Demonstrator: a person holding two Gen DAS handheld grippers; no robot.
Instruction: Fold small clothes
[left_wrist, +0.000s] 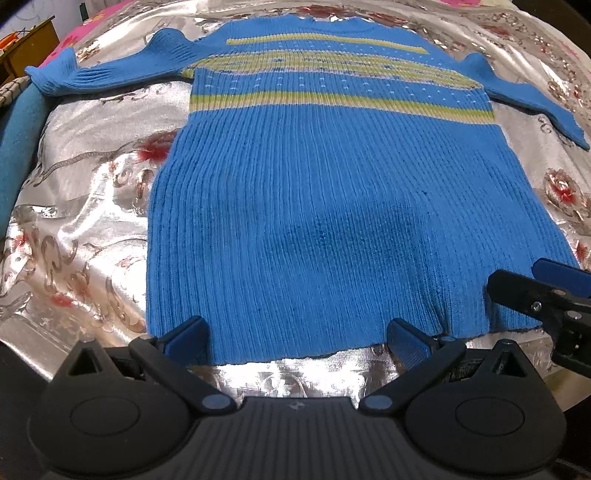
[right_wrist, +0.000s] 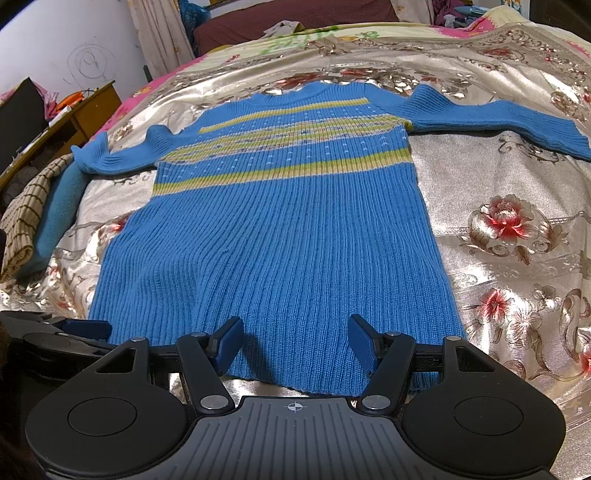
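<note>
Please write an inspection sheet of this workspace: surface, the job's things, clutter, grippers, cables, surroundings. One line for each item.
Surface: shiny floral bedspread, wrinkled, covering a bed.
Job's things: blue knit sweater with yellow-green stripes, lying flat, both sleeves spread outward, hem toward the grippers; not yet folded.
Clutter: checked cloth and teal cloth bunched at the bed's left edge.
Grippers: left gripper open at the hem; right gripper open at the hem, beside it.
Cables: nothing seen.
Surroundings: wooden desk at left, white wall with a scribble, curtain, more bedding behind.
</note>
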